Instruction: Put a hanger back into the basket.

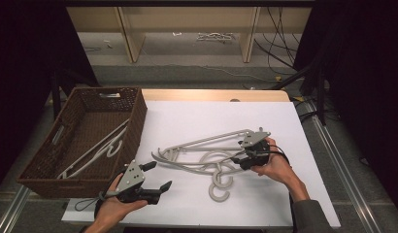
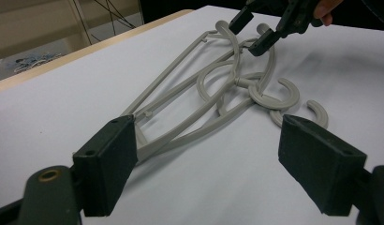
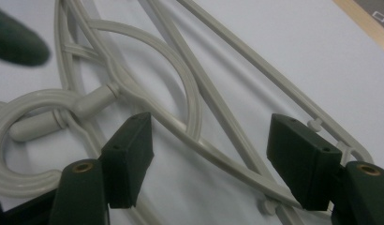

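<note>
Two, maybe three grey plastic hangers lie tangled mid-frame on the white table, hooks pointing toward the bottom centre, w/ more hangers already in the wicker basket at left. Right gripper sits over the tangle's right end, jaws fairly wide and straddling a hanger bar; pads aren't pressing on it, so nothing's gripped yet imo. Left gripper hovers lower left, jaws wide w/ nothing between them, just short of the pile. Handling-wise: these look light, stiff and kinda slick, and the hooks are interlocked, so lifting one prob drags the others along. Best bet is pinching a straight bar near the shoulder corner, not the round hook, which would likely swivel or slip.
</note>
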Action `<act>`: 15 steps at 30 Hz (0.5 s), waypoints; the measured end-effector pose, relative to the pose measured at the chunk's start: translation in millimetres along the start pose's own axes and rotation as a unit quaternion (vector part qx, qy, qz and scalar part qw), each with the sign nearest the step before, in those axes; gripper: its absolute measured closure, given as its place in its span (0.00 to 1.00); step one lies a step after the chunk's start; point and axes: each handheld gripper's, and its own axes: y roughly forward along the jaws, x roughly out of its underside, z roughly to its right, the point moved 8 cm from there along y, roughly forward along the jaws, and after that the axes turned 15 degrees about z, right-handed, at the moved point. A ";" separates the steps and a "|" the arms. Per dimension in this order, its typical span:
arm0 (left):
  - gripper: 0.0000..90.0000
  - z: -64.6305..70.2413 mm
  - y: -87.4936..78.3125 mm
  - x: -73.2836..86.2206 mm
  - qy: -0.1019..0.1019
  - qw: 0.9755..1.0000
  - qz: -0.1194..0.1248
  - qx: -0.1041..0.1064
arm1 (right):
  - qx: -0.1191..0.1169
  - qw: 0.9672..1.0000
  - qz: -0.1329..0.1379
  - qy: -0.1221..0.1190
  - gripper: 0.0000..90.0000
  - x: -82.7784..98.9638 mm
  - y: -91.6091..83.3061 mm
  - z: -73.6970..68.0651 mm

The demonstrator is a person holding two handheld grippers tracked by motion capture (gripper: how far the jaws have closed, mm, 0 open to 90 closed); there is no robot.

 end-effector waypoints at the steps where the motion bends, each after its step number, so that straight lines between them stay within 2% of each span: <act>1: 0.22 -0.3 0.2 0.0 0.001 1.000 0.000 0.000 | -0.004 1.000 0.003 0.002 0.38 0.3 2.0 0.3; 5: 0.22 -0.2 0.0 0.0 -0.001 1.000 0.000 0.001 | -0.030 0.999 -0.008 0.013 0.40 6.1 7.3 -0.2; 8: 0.22 0.4 0.6 0.8 0.001 1.000 -0.001 0.007 | -0.034 0.999 -0.012 0.013 0.42 10.7 11.7 1.0; 10: 0.22 0.4 0.3 0.7 -0.002 1.000 -0.001 0.003 | -0.042 0.999 -0.020 0.019 0.44 13.0 13.3 -0.6; 15: 0.22 0.1 0.2 1.2 0.001 1.000 -0.004 0.003 | -0.056 0.998 -0.031 0.014 0.50 17.4 18.0 -0.2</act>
